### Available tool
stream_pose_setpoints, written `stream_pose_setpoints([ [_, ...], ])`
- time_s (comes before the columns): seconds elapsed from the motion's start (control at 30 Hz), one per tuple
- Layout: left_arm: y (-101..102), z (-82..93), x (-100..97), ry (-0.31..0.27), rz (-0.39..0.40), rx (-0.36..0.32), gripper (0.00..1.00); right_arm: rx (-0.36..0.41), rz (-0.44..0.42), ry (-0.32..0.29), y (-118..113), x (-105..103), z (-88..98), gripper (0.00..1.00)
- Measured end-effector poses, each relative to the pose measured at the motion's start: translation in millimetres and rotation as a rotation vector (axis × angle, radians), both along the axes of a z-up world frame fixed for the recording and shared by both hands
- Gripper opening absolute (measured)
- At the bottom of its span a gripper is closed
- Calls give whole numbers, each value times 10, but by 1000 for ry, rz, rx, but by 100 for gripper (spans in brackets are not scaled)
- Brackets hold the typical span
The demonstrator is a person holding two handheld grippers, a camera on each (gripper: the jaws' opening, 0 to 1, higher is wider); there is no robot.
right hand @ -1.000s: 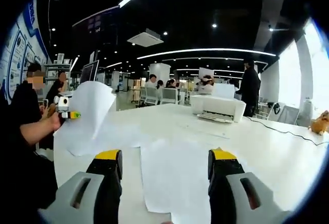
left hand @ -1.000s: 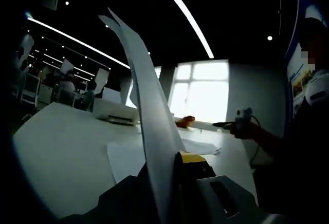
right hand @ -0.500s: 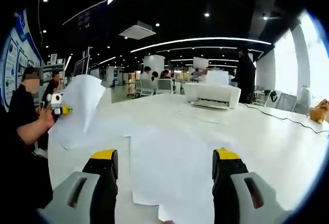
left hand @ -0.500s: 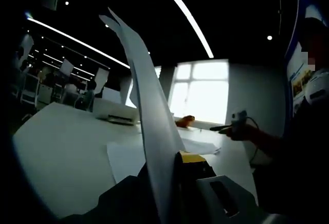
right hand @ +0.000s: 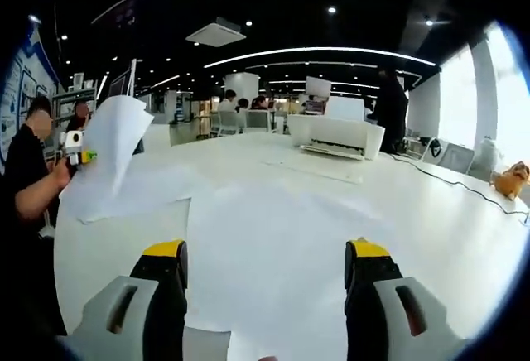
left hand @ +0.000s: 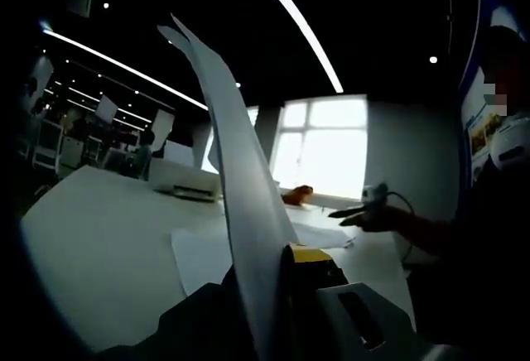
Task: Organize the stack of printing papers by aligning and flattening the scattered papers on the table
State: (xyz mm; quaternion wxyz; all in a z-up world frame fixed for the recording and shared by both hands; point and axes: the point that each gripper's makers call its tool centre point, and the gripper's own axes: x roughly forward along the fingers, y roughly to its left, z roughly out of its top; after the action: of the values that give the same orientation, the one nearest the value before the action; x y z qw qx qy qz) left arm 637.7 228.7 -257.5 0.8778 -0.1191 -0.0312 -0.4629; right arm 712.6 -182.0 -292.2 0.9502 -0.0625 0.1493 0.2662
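Printing papers, first from my left gripper view: a raised sheet [left hand: 240,212] stands on edge, pinched between the jaws of my left hand-held gripper [left hand: 281,295], and its upper edge curls up and away toward the dark ceiling. Beyond it a flat sheet [left hand: 199,257] lies on the white worktop [left hand: 99,228], with its near corner close to the jaws. To the right, my right hand-held gripper [left hand: 356,210] hovers over another sheet [left hand: 319,235] near the far edge of the worktop. A white printer [left hand: 186,185] sits well back, with bare worktop to the left of the sheets.

In my right gripper view, the right hand-held gripper [right hand: 265,266] has its yellow-tipped jaws spread wide, gripping nothing. Between and ahead of them lie overlapping flat sheets [right hand: 265,253], their left edge running straight away from me. At the left, the raised sheet [right hand: 108,158] hangs from the left hand-held gripper [right hand: 79,147], its lower edge touching the worktop [right hand: 431,228]. The printer [right hand: 335,136] stands far off, and a cable [right hand: 447,183] trails along the right side.
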Motion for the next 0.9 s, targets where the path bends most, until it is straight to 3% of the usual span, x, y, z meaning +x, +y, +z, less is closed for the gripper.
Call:
stream_pose_setpoints([
  [0.43, 4, -12, 10, 3, 3, 5, 7, 46, -44, 46, -156, 269, -196, 76],
  [0.8, 2, -8, 6, 5, 0, 4, 7, 55, -67, 84, -164, 334, -315, 77],
  [0.9, 2, -7, 8, 7, 0, 3, 7, 63, -68, 63, -159, 338, -318, 77],
])
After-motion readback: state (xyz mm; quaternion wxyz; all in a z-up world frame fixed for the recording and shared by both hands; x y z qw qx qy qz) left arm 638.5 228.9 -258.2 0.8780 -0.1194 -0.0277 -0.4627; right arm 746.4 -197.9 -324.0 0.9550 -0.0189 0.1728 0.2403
